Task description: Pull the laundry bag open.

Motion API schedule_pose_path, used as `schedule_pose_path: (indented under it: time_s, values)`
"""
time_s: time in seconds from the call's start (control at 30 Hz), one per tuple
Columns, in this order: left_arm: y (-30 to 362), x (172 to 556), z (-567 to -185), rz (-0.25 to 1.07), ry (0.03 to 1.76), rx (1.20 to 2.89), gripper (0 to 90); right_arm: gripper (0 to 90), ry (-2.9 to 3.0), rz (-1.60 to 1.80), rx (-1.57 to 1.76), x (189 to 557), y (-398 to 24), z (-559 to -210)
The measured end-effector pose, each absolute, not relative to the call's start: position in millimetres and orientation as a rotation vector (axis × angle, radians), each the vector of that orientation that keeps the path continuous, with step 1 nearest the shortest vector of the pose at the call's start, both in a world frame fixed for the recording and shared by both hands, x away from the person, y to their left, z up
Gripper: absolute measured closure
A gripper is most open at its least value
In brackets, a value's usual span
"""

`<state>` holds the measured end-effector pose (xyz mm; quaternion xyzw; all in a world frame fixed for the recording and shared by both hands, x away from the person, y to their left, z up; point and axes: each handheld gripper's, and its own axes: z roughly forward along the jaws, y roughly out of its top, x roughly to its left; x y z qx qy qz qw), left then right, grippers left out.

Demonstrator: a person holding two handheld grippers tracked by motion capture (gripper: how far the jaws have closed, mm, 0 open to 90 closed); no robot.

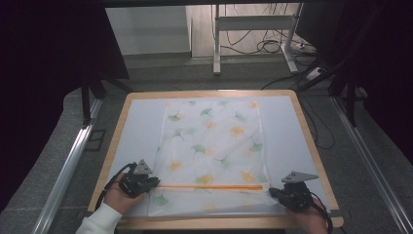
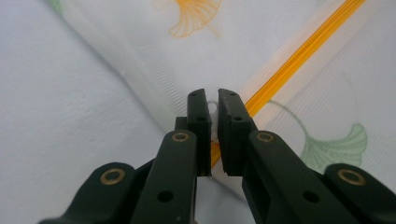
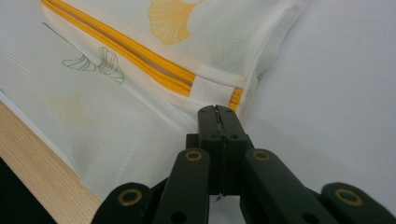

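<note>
Near front edge of the table: your two grippers sit at either end of the orange zipper [image 1: 214, 186] of a white mesh bag [image 1: 214, 146].
Bag: flat on the pale mat [image 1: 134, 131] that covers the wooden table [image 1: 311, 146], printed with green and yellow ginkgo leaves; it runs from near the far edge down to the front edge, roughly midway between the left and right edges.
Zipper: an orange line across the bag, parallel to the front edge and close to it; a strip of the bag lies between it and the edge.
Your left gripper [image 1: 152, 182]: toward the front left corner, at the left end of the zipper. In the left gripper view its jaws [image 2: 215, 100] are drawn close on a small white piece at the zipper's end, a thin slit left between them; whether that piece is the pull tab is too small to tell.
Your right gripper [image 1: 272, 191]: toward the front right corner, at the right end of the zipper. In the right gripper view its jaws [image 3: 217, 112] are pressed fully together on the bag's mesh, just below the white tab that caps the zipper [image 3: 210, 88].
Your hands: both rest low at the front edge, a white sleeve [image 1: 100, 219] on the left arm.
</note>
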<state>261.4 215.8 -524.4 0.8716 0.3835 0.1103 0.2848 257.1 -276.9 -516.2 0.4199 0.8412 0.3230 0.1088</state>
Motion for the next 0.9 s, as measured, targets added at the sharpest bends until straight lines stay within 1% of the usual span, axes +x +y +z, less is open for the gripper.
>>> schedule_pose_path:
  time_s: [0.1,0.77,0.87,0.9]
  values:
    - [221.3,259.4,-525.1,0.271,1.024,2.317,84.7,89.5,2.474,0.950,1.233,257.1,-276.8,-516.2]
    - [223.3,261.5,-528.2,0.252,1.011,2.283,84.0,89.4,2.474,0.950,1.224,256.8,-277.1,-516.0]
    - [223.7,260.5,-528.0,0.253,0.999,2.264,82.4,89.3,2.472,0.957,1.221,256.1,-276.8,-516.0]
    - [223.6,259.8,-527.2,0.263,0.993,2.255,80.2,89.3,2.472,0.957,1.216,255.9,-276.9,-515.9]
